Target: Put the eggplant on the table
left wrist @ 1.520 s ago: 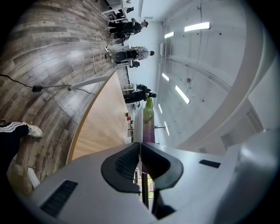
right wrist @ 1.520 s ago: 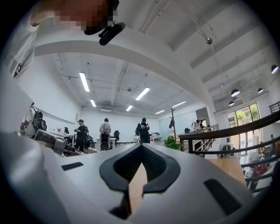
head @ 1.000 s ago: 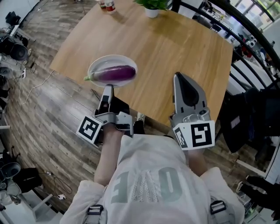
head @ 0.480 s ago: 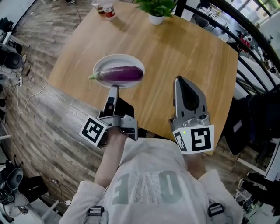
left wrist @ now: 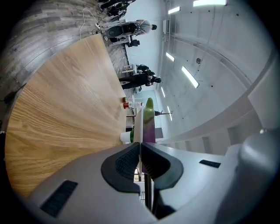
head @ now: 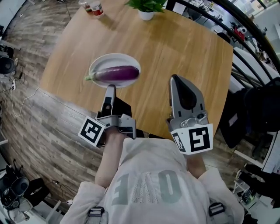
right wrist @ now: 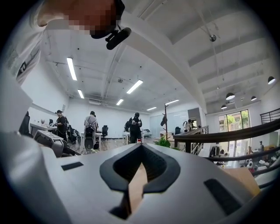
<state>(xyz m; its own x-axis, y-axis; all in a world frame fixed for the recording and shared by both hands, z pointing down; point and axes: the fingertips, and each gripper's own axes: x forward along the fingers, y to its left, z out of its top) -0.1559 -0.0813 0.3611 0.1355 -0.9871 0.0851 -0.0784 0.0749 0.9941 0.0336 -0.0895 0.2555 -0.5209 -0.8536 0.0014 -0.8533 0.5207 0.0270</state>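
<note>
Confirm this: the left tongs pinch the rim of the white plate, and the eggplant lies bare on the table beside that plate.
One part is wrong. The eggplant lies on the white plate, not bare on the table beside it, as the head view shows. The rest stands: the left tongs pinch the plate's rim.

One eggplant (head: 116, 73), one plate (head: 99, 64), one potted plant (head: 146, 8), one table (head: 183, 48), two tongs (head: 110, 89) (head: 176, 81).
</note>
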